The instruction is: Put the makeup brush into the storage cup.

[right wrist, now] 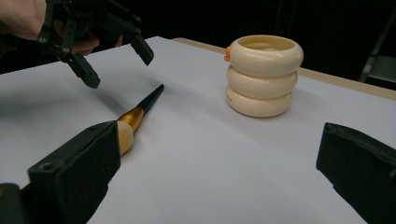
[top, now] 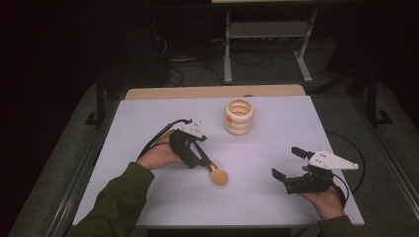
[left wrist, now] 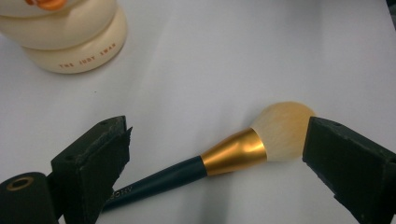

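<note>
Left gripper view shows your left gripper (left wrist: pixel 215 154) open astride the makeup brush (left wrist: pixel 224 154), untouched on the table (left wrist: pixel 261 56); your right gripper (top: pixel 285 163) gapes open, near right.

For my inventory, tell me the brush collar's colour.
Shiny gold; the brush collar shows best in the left gripper view.

A white worktop (top: pixel 148 123) with a tan far edge is seen; the brush (left wrist: pixel 233 151) is marked by a dark blue-black handle, gold ferrule and pale yellow bristles; the ringed holder (right wrist: pixel 261 77) is coloured cream with an orange spot; both claws are coloured black
</note>
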Tool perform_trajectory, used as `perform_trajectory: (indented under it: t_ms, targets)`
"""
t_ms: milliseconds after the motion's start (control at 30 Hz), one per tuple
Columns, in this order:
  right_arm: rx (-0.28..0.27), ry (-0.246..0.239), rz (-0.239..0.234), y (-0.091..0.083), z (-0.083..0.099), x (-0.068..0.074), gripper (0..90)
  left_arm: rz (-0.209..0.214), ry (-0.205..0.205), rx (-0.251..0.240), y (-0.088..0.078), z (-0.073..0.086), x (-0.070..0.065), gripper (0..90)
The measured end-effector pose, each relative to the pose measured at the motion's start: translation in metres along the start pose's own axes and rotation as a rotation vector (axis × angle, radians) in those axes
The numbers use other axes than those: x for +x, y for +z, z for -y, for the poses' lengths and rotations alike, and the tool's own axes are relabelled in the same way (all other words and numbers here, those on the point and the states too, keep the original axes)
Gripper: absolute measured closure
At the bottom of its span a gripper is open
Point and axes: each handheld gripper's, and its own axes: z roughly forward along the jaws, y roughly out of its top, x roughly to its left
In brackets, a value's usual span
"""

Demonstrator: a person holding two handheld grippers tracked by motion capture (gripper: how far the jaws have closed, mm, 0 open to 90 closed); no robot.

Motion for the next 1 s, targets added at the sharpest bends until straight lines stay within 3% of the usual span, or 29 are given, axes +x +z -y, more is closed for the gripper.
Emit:
perform_trajectory:
  t_ms: [67,200,500,1000]
  targets:
    - [-0.001,-0.001,0.000,0.000,0.000,0.000,0.0,0.010,0.019,0.008,0.002,-0.001,0.000,15.2]
    - [0.003,0.003,0.000,0.000,0.000,0.000,0.0,0.017,0.044,0.038,0.005,-0.003,0.001,16.5]
    - [0.004,0.003,0.000,0.000,0.000,0.000,0.0,0.042,0.045,0.056,0.009,0.001,0.006,29.8]
    - [0.002,0.003,0.000,0.000,0.001,0.000,0.0,0.075,0.073,0.116,0.021,0.007,0.015,37.9]
